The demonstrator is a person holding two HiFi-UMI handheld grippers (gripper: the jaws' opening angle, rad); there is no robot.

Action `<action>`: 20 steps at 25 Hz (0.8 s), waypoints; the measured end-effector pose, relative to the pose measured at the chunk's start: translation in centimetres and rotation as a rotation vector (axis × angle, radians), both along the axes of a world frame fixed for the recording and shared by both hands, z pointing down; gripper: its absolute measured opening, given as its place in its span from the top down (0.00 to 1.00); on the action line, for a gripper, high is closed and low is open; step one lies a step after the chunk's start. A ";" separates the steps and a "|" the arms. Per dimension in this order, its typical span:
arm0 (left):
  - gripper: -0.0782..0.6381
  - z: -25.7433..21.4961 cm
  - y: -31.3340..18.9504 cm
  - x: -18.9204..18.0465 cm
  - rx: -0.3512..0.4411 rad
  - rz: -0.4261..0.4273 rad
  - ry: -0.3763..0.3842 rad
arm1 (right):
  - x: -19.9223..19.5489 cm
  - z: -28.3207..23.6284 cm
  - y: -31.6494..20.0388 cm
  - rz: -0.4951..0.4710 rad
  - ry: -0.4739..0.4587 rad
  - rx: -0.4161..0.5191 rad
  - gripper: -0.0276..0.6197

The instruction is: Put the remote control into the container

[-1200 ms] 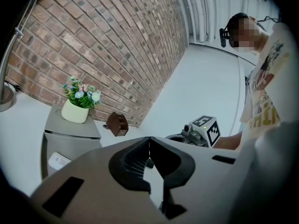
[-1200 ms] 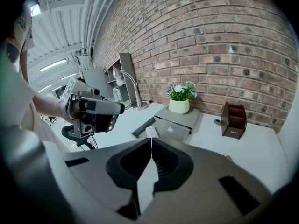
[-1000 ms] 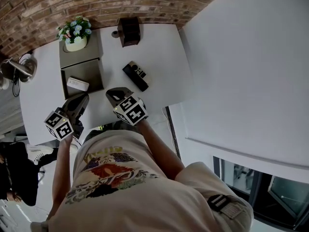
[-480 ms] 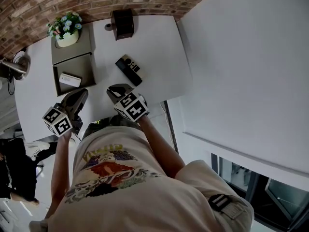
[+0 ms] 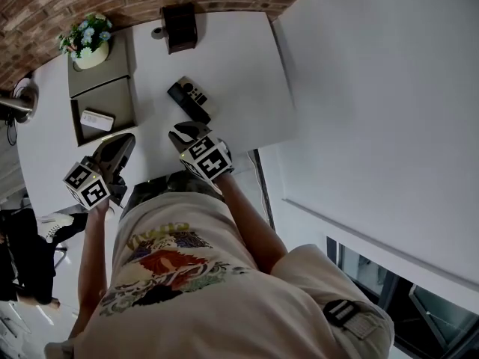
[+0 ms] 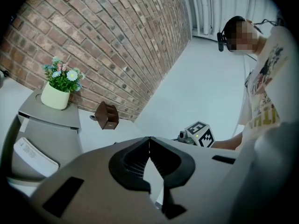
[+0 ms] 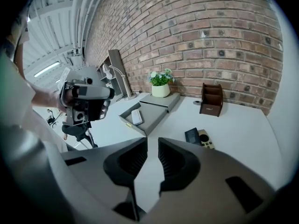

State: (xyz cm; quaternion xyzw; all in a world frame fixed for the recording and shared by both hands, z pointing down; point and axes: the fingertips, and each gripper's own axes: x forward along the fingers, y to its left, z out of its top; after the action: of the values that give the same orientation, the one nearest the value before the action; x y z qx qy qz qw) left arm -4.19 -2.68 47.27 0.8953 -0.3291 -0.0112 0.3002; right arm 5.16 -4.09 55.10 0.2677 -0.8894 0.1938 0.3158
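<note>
Two grippers are up over the white table (image 5: pixel 243 73), and we're in the approach: nothing picked up yet. The right gripper (image 5: pixel 187 132) tilts down just short of the dark remote control (image 5: pixel 185 102), which lies flat out on the open tabletop, well apart from the container (image 5: pixel 120 107). Its jaws have just been opening, but they stand only a crack apart with nothing between them. The left gripper (image 5: pixel 123 139) hovers near the container's front edge, tips together and holding nothing.

What's needed next, as I read it: the right gripper's jaws have to spread a good deal wider than that sliver, come down across the remote's narrow width, close, lift, and carry it left to the grey tray. The catch is a lighter, buttoned remote (image 5: pixel 199 94) lying right against the dark one (two bodies, as far as I can tell; the right gripper view shows a dark piece and a beige one side by side). A clean grip has to get a pad in on that crowded side, or take both.

The count, then. Grippers: two. Containers: one, an open grey tray. Remotes: three by my reckoning, the pair on the table and one white remote (image 5: pixel 97 120) already lying inside the tray. Flowerpots: one (image 5: pixel 88 47), standing on the grey block behind the tray. Brown wooden holders: one (image 5: pixel 179 27), at the far edge by the brick wall.
</note>
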 end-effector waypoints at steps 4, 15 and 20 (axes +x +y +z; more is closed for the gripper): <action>0.88 0.6 -0.2 1.6 -0.006 -0.001 -0.021 | 2.5 1.2 -0.7 0.026 0.014 0.008 0.85; 0.88 1.2 -0.2 3.8 -0.024 0.006 -0.035 | 6.7 4.0 -2.8 0.092 0.074 -0.015 0.69; 0.88 1.3 -0.2 4.0 -0.041 0.003 -0.048 | 7.5 6.0 -3.4 0.085 0.103 -0.039 0.65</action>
State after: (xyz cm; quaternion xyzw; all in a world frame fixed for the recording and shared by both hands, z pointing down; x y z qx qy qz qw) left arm -0.19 -2.90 48.58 0.8894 -0.3350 0.0176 0.3104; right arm 12.71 -7.47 61.14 0.3087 -0.8559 0.2102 0.3577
